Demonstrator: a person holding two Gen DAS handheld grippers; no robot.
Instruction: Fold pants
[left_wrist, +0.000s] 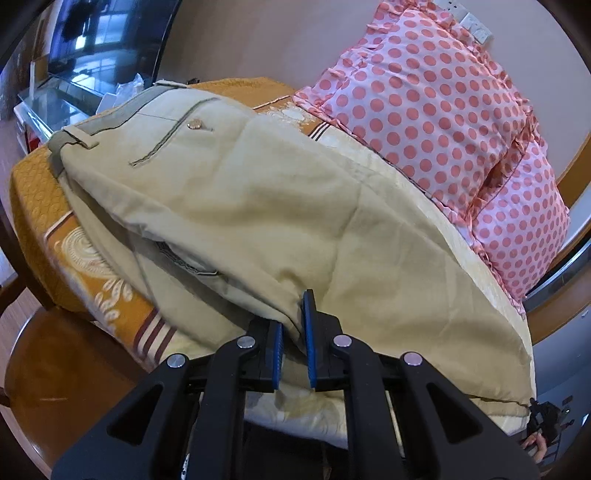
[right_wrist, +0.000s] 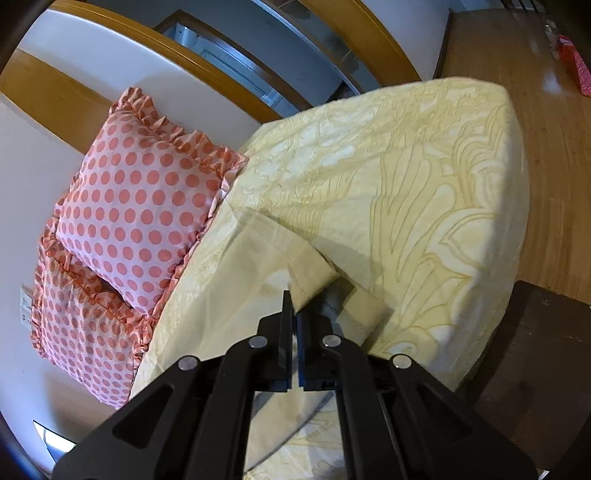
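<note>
Left gripper (left_wrist: 293, 325) is pinching a fold of the beige cotton pants (left_wrist: 236, 206); right gripper (right_wrist: 294, 314) is clamped on a leg hem. Pants lie across the yellow patterned bedspread (right_wrist: 424, 177) (polka-dot pink pillows (right_wrist: 136, 214) alongside), bare spread beyond.

Bed (right_wrist: 424, 177): pale yellow patterned cover, orange bedspread (left_wrist: 40, 206) at one end. Two pink polka-dot pillows (left_wrist: 424, 110) against wall. TV (left_wrist: 103, 37) on stand. Wood floor (right_wrist: 554, 129).
</note>
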